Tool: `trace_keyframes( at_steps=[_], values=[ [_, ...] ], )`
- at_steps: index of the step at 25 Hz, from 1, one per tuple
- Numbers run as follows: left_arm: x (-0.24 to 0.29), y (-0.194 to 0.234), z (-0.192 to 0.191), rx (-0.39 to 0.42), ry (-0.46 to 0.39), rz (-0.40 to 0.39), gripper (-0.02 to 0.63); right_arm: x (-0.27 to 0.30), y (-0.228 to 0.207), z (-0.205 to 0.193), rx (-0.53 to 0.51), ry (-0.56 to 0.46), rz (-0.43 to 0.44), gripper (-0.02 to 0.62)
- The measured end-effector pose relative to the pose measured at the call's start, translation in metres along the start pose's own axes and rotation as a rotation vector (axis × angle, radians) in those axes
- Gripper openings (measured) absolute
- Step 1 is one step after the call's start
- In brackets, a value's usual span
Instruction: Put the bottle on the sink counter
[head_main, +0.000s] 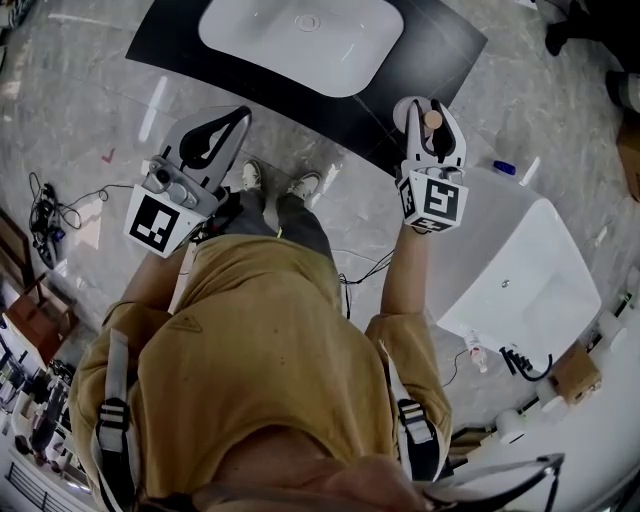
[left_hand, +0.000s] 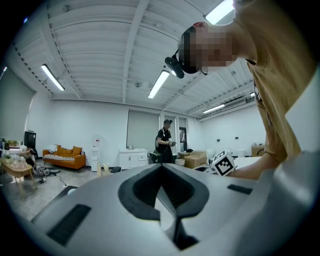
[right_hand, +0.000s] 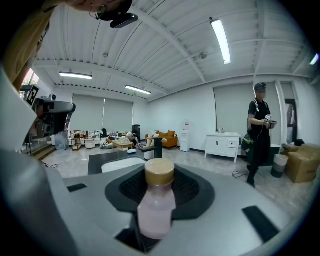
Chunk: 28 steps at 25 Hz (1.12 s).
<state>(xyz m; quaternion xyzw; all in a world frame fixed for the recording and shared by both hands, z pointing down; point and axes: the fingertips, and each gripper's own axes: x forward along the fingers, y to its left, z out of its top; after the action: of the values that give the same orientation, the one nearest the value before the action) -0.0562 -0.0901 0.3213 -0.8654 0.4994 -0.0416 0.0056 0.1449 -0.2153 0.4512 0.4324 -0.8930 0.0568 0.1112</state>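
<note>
Okay, your right claw (head_main: 432, 108) is pinching the bottle (right_hand: 156, 210): pink body, tan cap (right_hand: 159, 172) on top, pads pressed on both sides. The bottle stands between the jaws with its cap close to the tips. It is up in the claw and not resting on the sink counter (head_main: 440, 55).

That black counter with its white basin (head_main: 300, 40) lies ahead of the right claw and a bit to its left. In the head view the claw tips overlap the counter's near corner, but you can't tell whether they are actually over it. A dark faucet (right_hand: 157, 147) shows just past the cap, straight ahead of the tips.

Your left claw (left_hand: 161, 167) is pressed together with nothing between the jaws. It is held well apart to the left of the right claw.

A second white basin (head_main: 540, 280) sits to the right of the right claw and behind it. A person in dark clothes (right_hand: 260, 135) stands far ahead, right of the right claw.
</note>
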Motion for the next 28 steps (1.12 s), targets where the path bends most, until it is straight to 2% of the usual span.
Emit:
trace_keyframes(
  at_steps=[28],
  values=[
    [0.012, -0.004, -0.015, -0.014, 0.033, -0.008, 0.002, 0.025, -0.004, -0.036, 0.014, 0.039, 0.001, 0.12]
  ],
)
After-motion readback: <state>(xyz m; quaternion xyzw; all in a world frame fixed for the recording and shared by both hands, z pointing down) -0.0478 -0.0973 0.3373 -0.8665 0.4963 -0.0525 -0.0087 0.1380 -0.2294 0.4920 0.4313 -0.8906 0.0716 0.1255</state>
